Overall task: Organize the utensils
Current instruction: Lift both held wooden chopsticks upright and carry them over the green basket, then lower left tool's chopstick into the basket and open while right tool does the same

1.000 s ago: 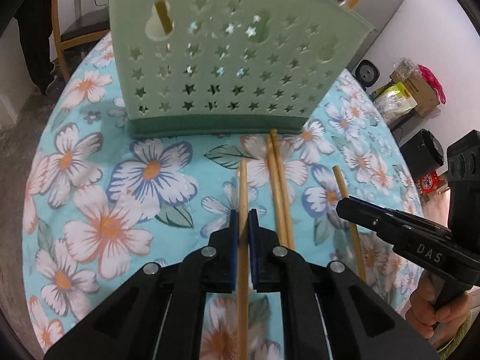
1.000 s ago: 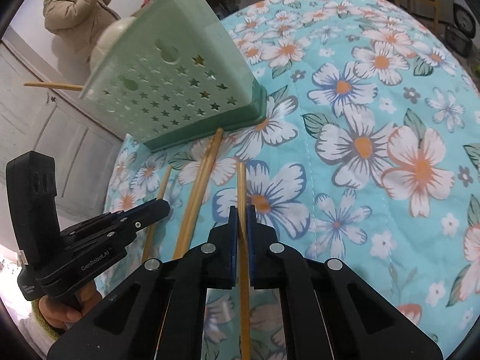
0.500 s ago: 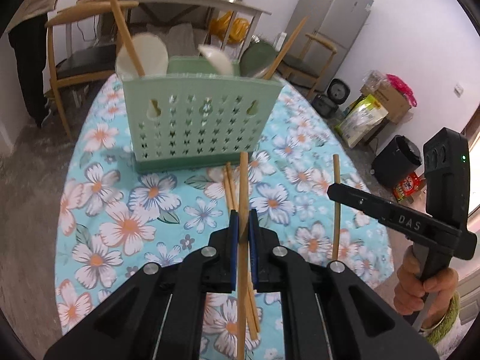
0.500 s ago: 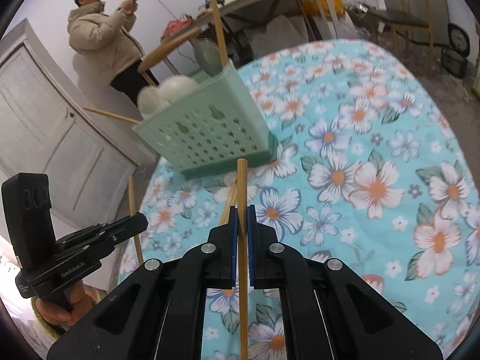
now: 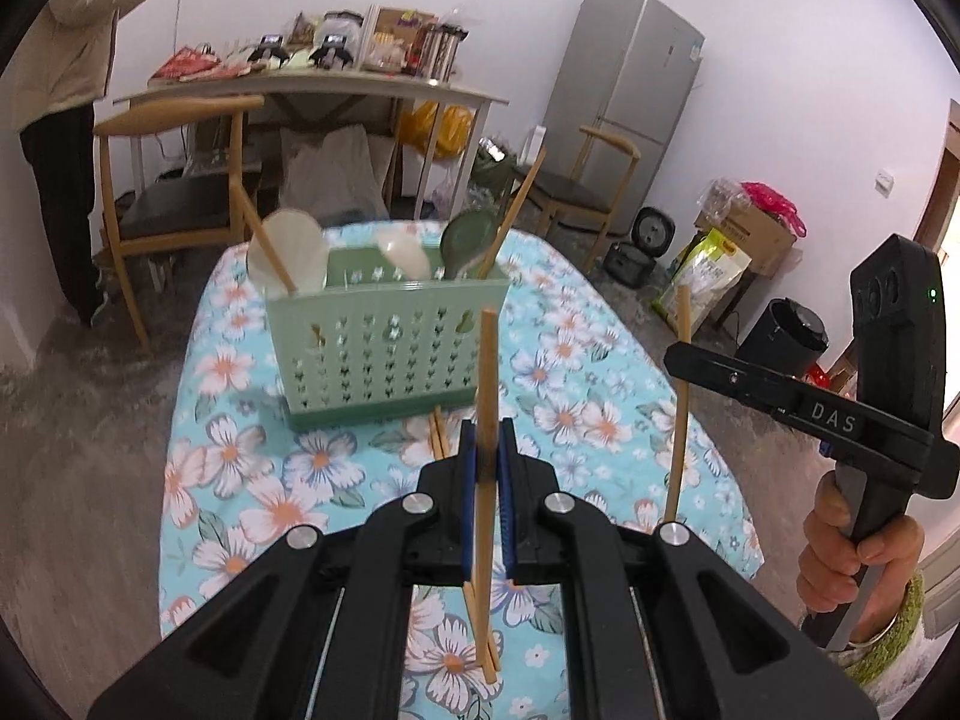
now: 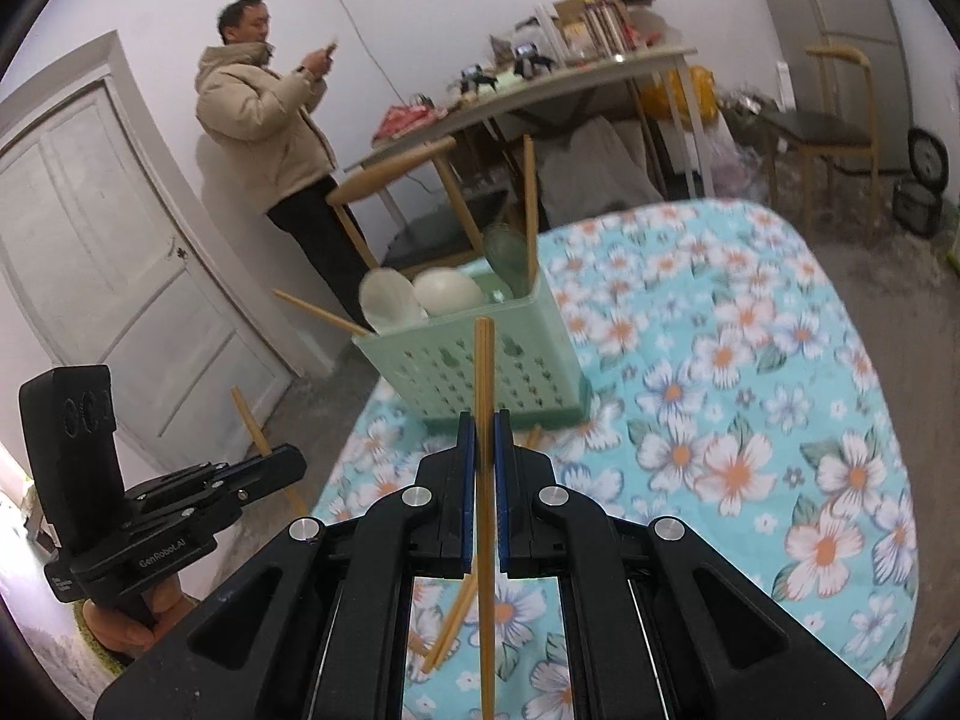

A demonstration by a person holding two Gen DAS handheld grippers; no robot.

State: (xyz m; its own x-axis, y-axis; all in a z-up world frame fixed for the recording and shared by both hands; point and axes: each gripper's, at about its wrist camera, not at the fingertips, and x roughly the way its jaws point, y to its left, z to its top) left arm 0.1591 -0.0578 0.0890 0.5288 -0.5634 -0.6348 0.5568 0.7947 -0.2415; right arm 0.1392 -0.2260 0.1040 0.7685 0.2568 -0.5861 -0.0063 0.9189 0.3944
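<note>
left claw [image 5: 486, 450] – clamps chopstick [image 5: 485, 372] | floral tablecloth [image 5: 570, 354] – fridge [image 5: 624, 102]

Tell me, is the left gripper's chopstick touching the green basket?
Apart. The right wrist view shows the left gripper holding its chopstick well clear of the green basket.

The bench wears a matt quilted cloth [image 5: 372, 480], turquoise with printed flowers. The utensil basket [image 5: 384, 354] is pale green plastic, smooth, with punched holes. The chopstick [image 5: 485, 396] in the left gripper [image 5: 486, 462] looks like bare, dull-finished wood or bamboo, as does the one [image 6: 483, 396] in the right gripper [image 6: 483, 450]. Both grippers are matt black plastic with shiny metal rivets; the spoons [image 5: 408, 255], blurred, seem glossy.
</note>
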